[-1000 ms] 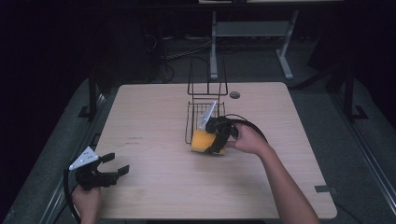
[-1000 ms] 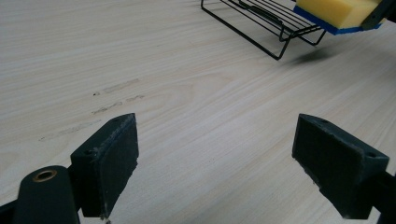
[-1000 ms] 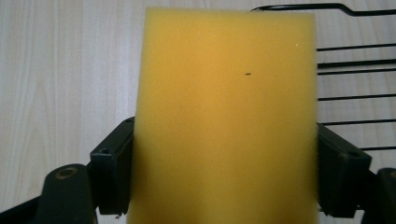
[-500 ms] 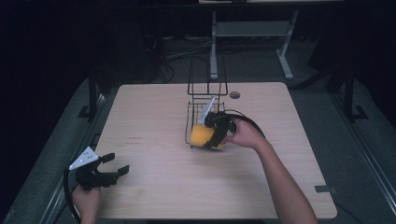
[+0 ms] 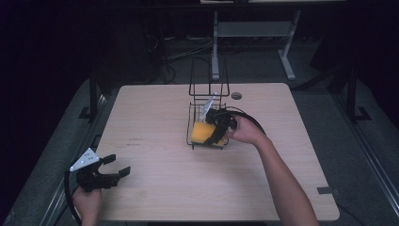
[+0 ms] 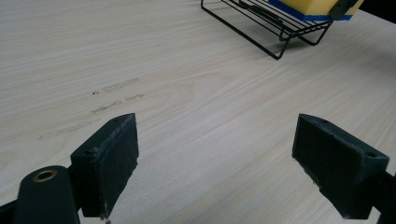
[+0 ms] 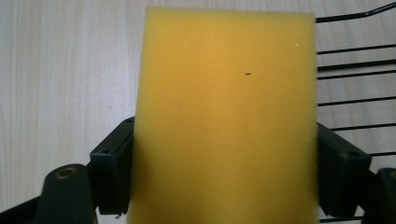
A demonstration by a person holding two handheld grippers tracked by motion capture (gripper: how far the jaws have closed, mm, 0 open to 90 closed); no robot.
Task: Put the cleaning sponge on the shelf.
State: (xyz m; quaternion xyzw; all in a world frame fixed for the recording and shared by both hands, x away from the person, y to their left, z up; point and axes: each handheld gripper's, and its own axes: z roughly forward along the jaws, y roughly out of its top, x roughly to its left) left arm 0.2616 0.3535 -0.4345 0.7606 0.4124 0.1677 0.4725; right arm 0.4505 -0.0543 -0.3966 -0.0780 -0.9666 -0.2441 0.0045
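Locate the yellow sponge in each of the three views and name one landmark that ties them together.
High view: the yellow sponge sits mid-table, over the wire rack, held by the right tool.
Left gripper view: top right corner, its blue underside resting on the rack, beyond the open left tool.
Right gripper view: centre, clamped between the two jaws.
Shared landmark: the black wire rack.

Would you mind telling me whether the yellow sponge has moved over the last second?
Yes. The sponge, held in the right tongs, has shifted slightly toward the table's far edge, onto the wire rack.
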